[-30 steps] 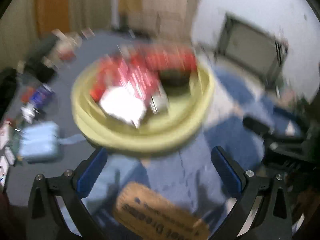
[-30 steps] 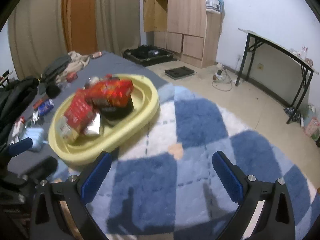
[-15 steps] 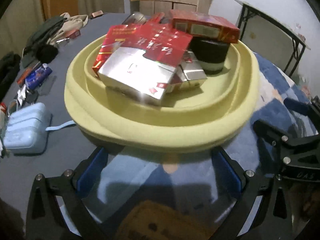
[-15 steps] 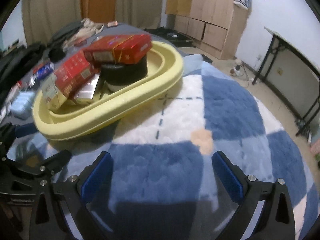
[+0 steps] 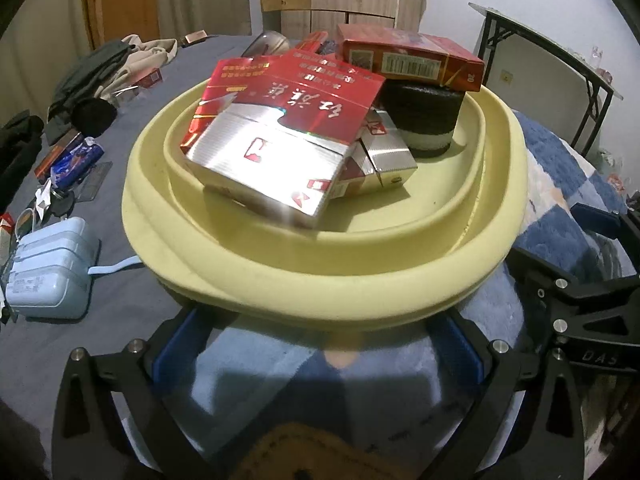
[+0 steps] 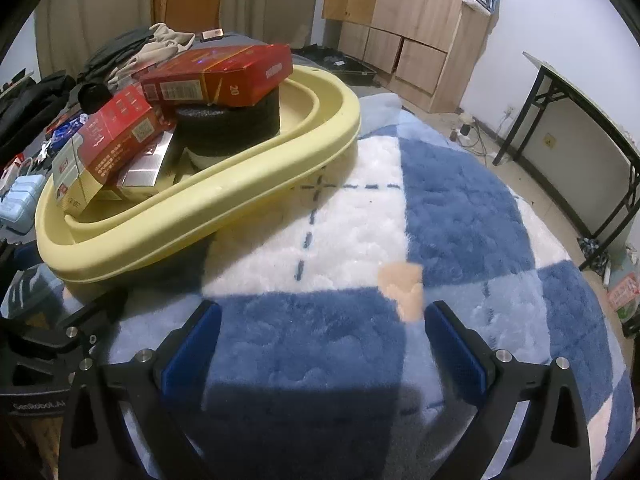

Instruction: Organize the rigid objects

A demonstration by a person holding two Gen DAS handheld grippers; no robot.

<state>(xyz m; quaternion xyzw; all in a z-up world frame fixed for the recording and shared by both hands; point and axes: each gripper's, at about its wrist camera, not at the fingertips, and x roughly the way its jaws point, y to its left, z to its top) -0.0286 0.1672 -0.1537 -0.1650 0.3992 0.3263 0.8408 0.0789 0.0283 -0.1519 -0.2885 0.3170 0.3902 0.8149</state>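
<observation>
Left wrist view: we look straight over the near rim of the yellow tray point(image 5: 320, 300), which lies dead ahead of our left gripper point(image 5: 316, 344); its jaws stand wide apart and hold nothing.
Nearer hand: our left, we judge; from the right gripper point(image 6: 320, 340), jaws likewise spread and empty, the tray point(image 6: 224, 208) sits ahead and off to the left.
Tray position: on the bed, partly on the blue-and-white plush blanket point(image 6: 440, 208), partly on the grey sheet point(image 5: 120, 292).
Long axis: the oval tray runs roughly away from our left jaws.
Top of the pile: a red and silver carton point(image 5: 280, 128) leans tilted toward us over smaller silver packs point(image 5: 388, 156).
Behind it: a red box point(image 5: 408, 60) lies flat on a black foam roll point(image 5: 420, 116).
Materials: glossy cardboard cartons with sharp edges; matte, smooth, thick-rimmed tray; fluffy blanket.
Beside the tray: a pale blue case point(image 5: 48, 268) to the left, apart from it.
Judgement: the leaning carton looks like the easiest first grasp.
</observation>
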